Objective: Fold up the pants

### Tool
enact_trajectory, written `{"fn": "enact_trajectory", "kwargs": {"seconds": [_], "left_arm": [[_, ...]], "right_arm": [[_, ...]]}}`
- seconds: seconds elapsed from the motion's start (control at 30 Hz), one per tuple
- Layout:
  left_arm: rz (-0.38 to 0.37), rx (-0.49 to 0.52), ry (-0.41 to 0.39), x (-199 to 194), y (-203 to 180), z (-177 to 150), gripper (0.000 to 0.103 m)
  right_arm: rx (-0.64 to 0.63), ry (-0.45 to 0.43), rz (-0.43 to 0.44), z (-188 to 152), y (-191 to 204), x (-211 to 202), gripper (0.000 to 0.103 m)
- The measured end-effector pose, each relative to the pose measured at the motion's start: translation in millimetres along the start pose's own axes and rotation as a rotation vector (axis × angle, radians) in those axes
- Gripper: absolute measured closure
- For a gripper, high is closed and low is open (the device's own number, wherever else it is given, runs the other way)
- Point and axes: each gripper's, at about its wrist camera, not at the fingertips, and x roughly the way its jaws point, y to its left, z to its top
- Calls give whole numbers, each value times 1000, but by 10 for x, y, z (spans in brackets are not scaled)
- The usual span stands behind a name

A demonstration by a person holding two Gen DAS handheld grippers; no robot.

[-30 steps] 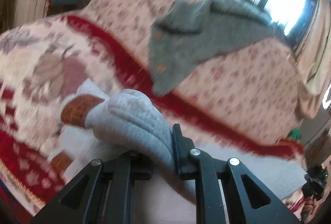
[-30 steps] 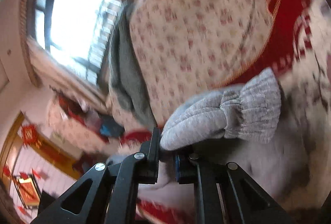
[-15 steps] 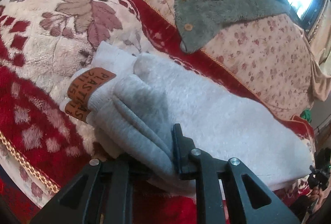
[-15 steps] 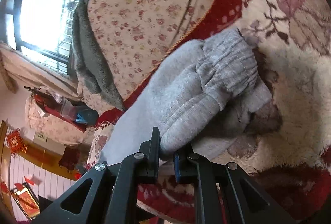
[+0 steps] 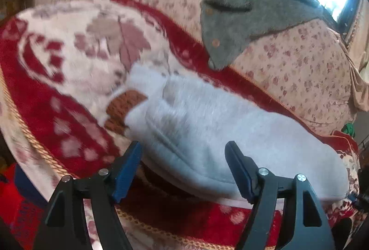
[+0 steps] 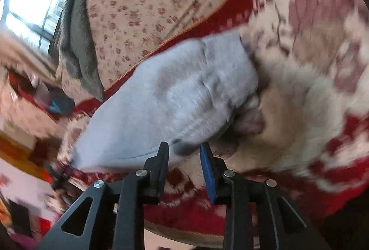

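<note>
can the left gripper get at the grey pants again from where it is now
Probably yes. The left gripper is open, its fingers straddling the near edge of the grey pants lying on the red blanket. Nothing lies between them.

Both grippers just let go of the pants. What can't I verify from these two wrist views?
- Brown label text: left view, motion blur.
- Pants underside and inner fold layers: hidden by top layer.
- Cuffs alignment: right view, blurred.
- Right gripper contact with the fabric edge: unclear.
</note>
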Motion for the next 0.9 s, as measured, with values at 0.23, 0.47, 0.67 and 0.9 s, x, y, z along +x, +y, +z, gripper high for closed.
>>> {"fn": "enact_trajectory", "kwargs": {"seconds": [0.23,0.47,0.67,0.9], "left_arm": [[-97,129,-17,-168,-684,181,24],[-319,271,68,319,-1959,289,18],[-405,353,200,1077,-3019,268,17],[-440,500,323,1764,-3963,56,17]], "right_arm": [[-141,-55,49,431,582,46,30],[-332,24,-43,1143,1168,919,27],[-360,66,-90,1290,1104,1484,32],[-495,131,-158,744,826,1711,43]]}}
